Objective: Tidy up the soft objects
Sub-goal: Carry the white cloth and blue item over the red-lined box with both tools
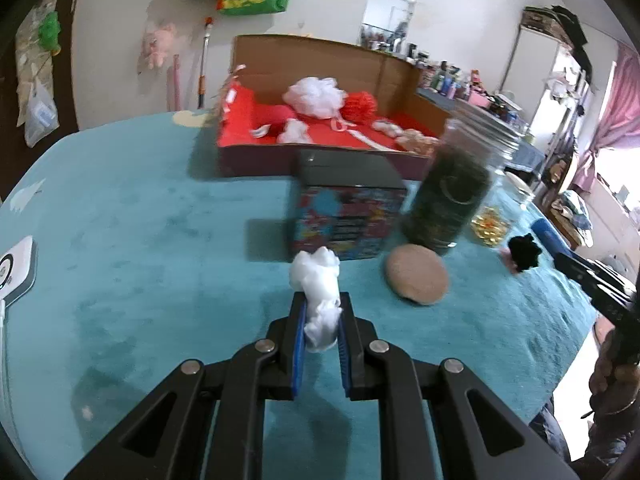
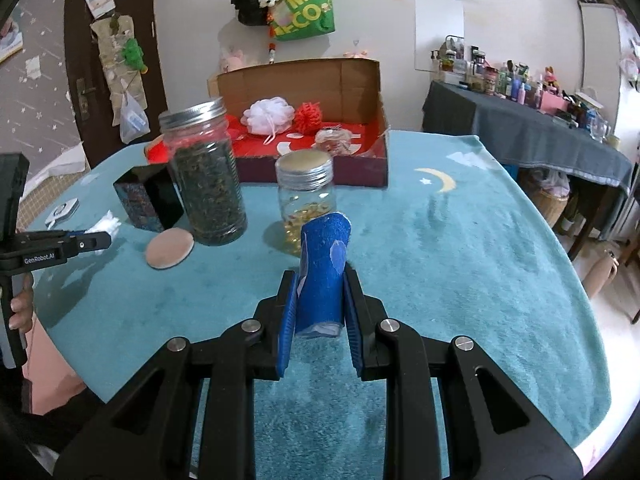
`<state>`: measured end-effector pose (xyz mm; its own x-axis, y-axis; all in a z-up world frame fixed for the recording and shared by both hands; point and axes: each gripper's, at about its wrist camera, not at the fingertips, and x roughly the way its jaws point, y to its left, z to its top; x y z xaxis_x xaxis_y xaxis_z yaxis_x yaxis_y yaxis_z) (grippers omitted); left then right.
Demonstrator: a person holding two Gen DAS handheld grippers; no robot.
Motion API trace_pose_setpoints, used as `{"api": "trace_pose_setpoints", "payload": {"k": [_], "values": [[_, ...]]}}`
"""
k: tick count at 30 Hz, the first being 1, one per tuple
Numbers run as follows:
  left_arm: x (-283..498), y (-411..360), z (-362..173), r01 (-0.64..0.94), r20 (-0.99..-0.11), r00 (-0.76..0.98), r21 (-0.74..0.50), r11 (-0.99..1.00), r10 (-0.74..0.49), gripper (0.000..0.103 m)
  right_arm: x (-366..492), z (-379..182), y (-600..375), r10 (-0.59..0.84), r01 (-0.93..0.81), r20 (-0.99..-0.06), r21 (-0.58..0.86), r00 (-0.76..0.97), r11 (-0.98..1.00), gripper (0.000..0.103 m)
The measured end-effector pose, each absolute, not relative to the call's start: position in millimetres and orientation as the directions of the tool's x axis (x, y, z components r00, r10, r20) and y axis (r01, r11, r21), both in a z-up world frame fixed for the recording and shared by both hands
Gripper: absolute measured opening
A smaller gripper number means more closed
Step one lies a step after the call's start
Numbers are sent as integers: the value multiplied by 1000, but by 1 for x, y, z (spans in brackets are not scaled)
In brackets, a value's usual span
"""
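Clamped between the left gripper's [image 1: 322, 312] fingers, a white fluffy wad [image 1: 318, 300] rides above the teal cloth [image 1: 140, 240]; the right gripper [image 2: 320, 292] is closed on a folded blue sponge [image 2: 324, 268]. Just beyond the left fingertips and to their right lie a tan powder puff [image 1: 417, 280] and a black soft piece [image 1: 524, 254], apparently still to be gathered. Farther ahead, past tin [image 1: 346, 216] and jars [image 2: 208, 184], the red-lined box [image 1: 320, 136] already holds a white loofah [image 1: 314, 96] and red one [image 1: 362, 106].

A tall jar [image 2: 206, 176], a small jar [image 2: 306, 196] and a dark tin [image 2: 146, 200] stand mid-worktop, barring the way to the cardboard box [image 2: 304, 120] at the far edge; the right side lies open.
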<state>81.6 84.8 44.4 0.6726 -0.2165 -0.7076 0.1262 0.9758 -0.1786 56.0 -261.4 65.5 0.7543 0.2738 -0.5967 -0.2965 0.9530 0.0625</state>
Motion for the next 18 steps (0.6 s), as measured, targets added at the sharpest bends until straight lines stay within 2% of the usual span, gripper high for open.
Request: {"api": "trace_pose_setpoints", "payload": {"k": [9, 18], "values": [[109, 114, 45, 130, -732, 654, -139, 982, -190, 15, 76, 70, -278, 260, -282, -621, 64, 740, 957, 22], [150, 120, 51, 279, -723, 638, -104, 955, -265, 15, 132, 70, -298, 347, -362, -652, 119, 674, 925, 22]]}}
